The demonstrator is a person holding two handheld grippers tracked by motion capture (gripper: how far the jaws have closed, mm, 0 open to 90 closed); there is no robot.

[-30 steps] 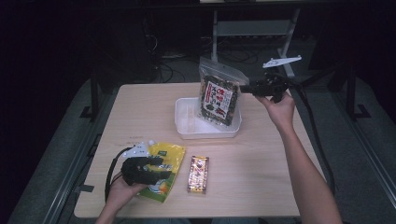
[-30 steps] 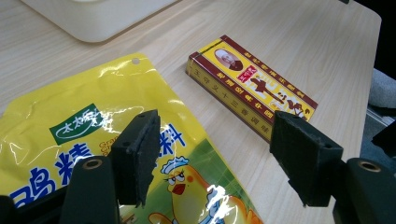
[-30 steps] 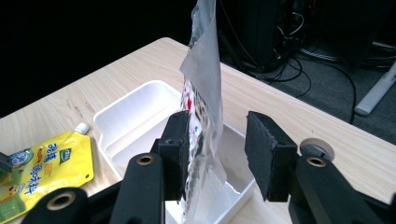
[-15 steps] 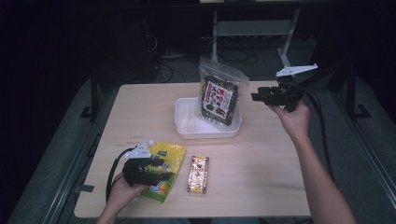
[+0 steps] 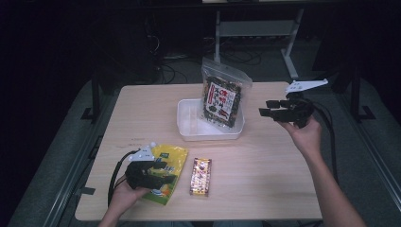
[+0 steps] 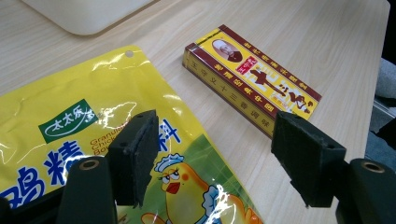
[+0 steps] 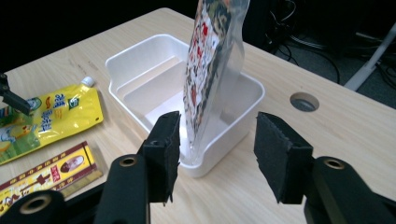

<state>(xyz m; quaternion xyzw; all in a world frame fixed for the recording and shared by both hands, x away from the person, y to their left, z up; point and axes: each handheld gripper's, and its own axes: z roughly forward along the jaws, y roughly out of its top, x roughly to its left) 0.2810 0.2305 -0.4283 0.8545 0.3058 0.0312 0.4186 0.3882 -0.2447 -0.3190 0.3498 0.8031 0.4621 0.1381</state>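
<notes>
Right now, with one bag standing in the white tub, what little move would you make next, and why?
Probably close the left gripper on the yellow pouch. Its open jaws already straddle the pouch's edge, while the clear snack bag already stands in the white tub. The right gripper is open and clear of it, and the red-and-yellow box lies untouched.
</notes>
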